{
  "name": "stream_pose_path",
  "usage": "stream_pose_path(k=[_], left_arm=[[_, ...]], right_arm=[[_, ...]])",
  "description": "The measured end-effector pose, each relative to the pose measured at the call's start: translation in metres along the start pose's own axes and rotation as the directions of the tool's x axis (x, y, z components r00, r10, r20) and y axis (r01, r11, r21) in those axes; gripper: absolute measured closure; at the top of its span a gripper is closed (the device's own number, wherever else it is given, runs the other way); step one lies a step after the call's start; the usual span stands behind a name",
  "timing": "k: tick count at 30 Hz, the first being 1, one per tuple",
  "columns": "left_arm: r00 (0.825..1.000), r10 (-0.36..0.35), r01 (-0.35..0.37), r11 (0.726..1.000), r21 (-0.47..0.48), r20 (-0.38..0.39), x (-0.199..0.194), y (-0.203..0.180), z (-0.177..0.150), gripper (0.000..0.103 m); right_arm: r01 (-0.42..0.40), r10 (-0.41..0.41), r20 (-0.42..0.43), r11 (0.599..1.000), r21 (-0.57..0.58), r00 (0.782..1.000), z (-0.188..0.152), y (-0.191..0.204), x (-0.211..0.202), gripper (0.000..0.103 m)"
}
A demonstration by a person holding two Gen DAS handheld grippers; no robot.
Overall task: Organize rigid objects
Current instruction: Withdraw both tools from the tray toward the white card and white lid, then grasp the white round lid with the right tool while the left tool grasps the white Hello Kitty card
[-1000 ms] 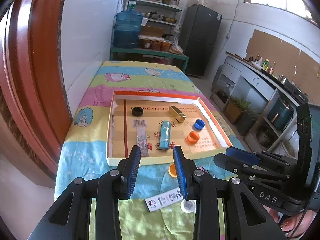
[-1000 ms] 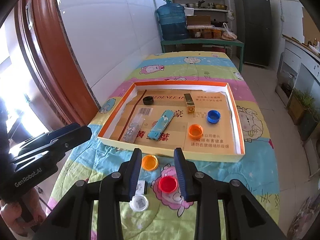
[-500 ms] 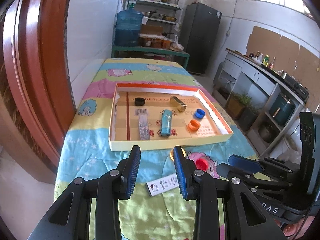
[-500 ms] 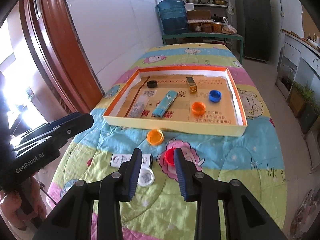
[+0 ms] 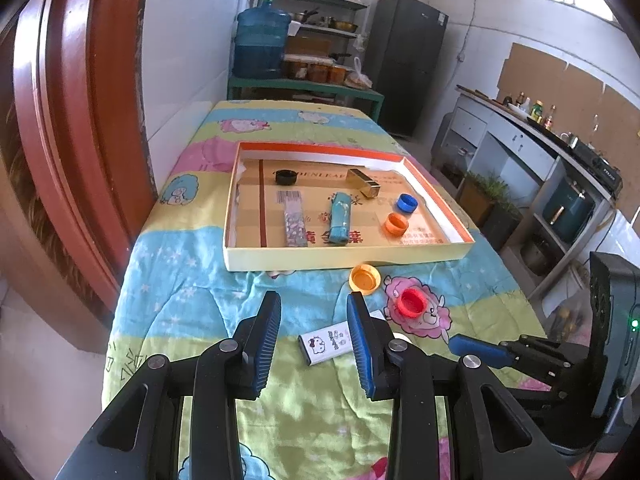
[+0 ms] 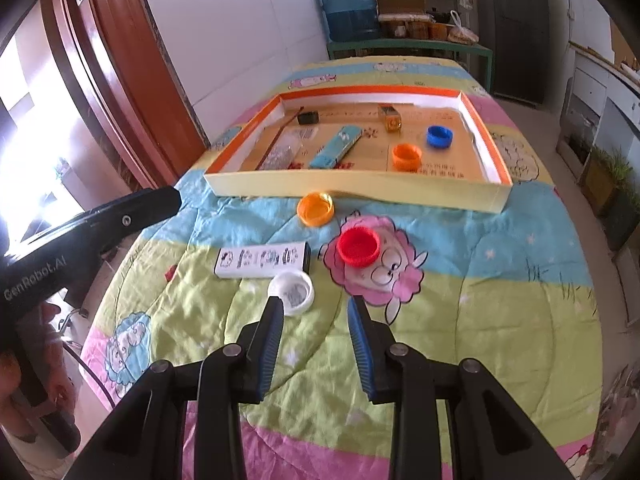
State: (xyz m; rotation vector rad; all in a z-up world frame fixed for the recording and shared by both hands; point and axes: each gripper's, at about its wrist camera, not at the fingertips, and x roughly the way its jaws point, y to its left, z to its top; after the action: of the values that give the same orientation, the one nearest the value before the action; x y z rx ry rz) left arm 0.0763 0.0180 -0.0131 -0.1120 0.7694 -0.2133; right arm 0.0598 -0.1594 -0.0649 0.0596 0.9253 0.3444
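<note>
Table under a cartoon-print quilt (image 6: 500,264) fills both views, w/ a red wooden door frame (image 5: 80,120) along its left side. Shallow cardboard tray (image 6: 360,192), orange rim, sits mid-table. Inside it: teal flat box (image 6: 335,147) lying diagonal near the centre, clear sachet (image 6: 282,151) just left of it, gold block (image 6: 390,118) toward the far wall, black cap (image 6: 308,118) at far left, blue cap (image 6: 439,137) and orange cap (image 6: 407,157) close together on the right.

Loose items lie on the quilt in front of the tray. White printed box (image 6: 262,260) lies flat, long side across the right wrist view. Red cap (image 6: 358,246), open side up, is right of it on a pink sheep print. Yellow-orange cap (image 6: 316,208) sits just beside the tray's near wall. White cap (image 6: 291,292) touches or nearly touches the white box's near edge.

Left gripper (image 5: 314,336) hangs over the quilt, jaws apart, nothing between them; white box shows just past its right finger. Right gripper (image 6: 316,340) is also above the quilt, jaws apart and empty, its left fingertip overlapping the white cap in view; can't tell if it touches. Each gripper shows at the edge of the other's view.
</note>
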Motion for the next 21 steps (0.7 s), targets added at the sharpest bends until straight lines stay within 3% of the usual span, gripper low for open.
stream_pose_path(k=[2, 5, 15, 21], left_arm=[[1.000, -0.001, 0.001, 1.000, -0.005, 0.000, 0.000, 0.002, -0.002, 0.068], [1.000, -0.005, 0.005, 1.000, -0.015, -0.001, 0.001, 0.006, -0.006, 0.068], [1.000, -0.012, 0.012, 1.000, 0.003, -0.001, 0.004, 0.009, -0.013, 0.068], [0.999, -0.044, 0.044, 0.995, 0.087, 0.005, 0.008, 0.005, -0.016, 0.068]], right_arm=[[-0.001, 0.001, -0.003, 1.000, -0.005, 1.000, -0.002, 0.001, 0.002, 0.068], [-0.002, 0.002, -0.009, 1.000, -0.017, 1.000, -0.005, 0.004, 0.005, 0.056], [0.038, -0.039, -0.013, 0.996, -0.084, 0.999, -0.005, 0.017, 0.027, 0.056], [0.092, -0.092, 0.009, 0.985, -0.144, 0.996, 0.001, 0.028, 0.042, 0.056]])
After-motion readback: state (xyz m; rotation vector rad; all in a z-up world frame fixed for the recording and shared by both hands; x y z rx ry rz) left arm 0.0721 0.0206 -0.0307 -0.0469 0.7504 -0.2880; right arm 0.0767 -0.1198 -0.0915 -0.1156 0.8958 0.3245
